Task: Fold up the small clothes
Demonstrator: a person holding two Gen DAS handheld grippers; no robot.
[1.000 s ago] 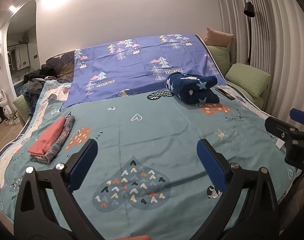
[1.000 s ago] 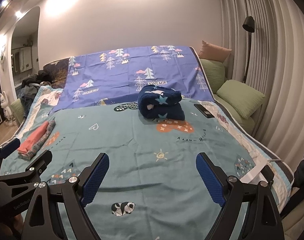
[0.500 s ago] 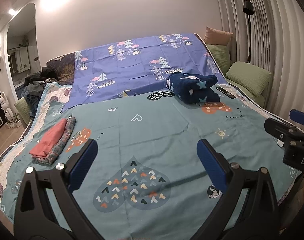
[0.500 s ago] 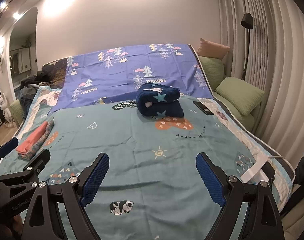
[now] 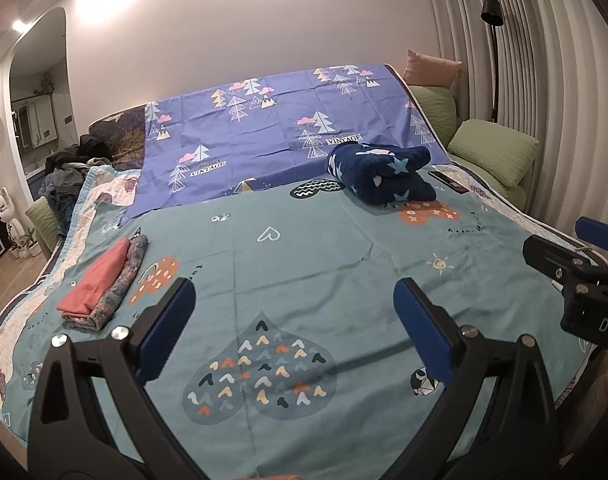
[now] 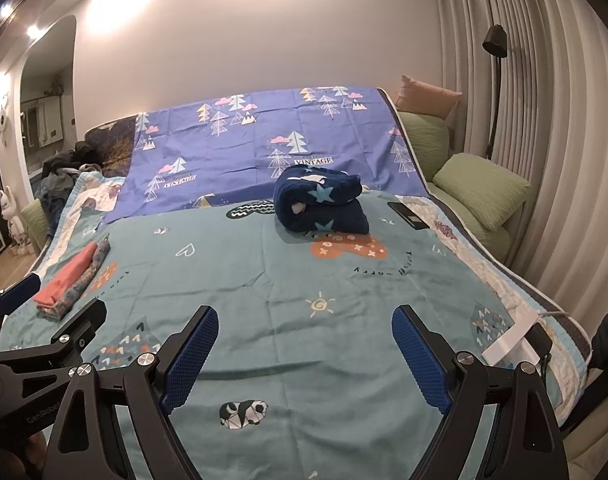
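Left claw (image 5: 294, 308) wide open, empty; right claw (image 6: 304, 334) likewise, above teal sheet (image 6: 264, 280)

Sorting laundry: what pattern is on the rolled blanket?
Dark blue with pale stars on the blanket, clearest in the right wrist view.

left gripper (image 5: 294, 300): black triangular arms, cut-out openings, silver screws, blue pads | right gripper (image 6: 304, 328): matching black frame, blue pads with fine mesh texture, round silver screws | markings: pale lettering on each black body, only partly readable | cables: cannot tell
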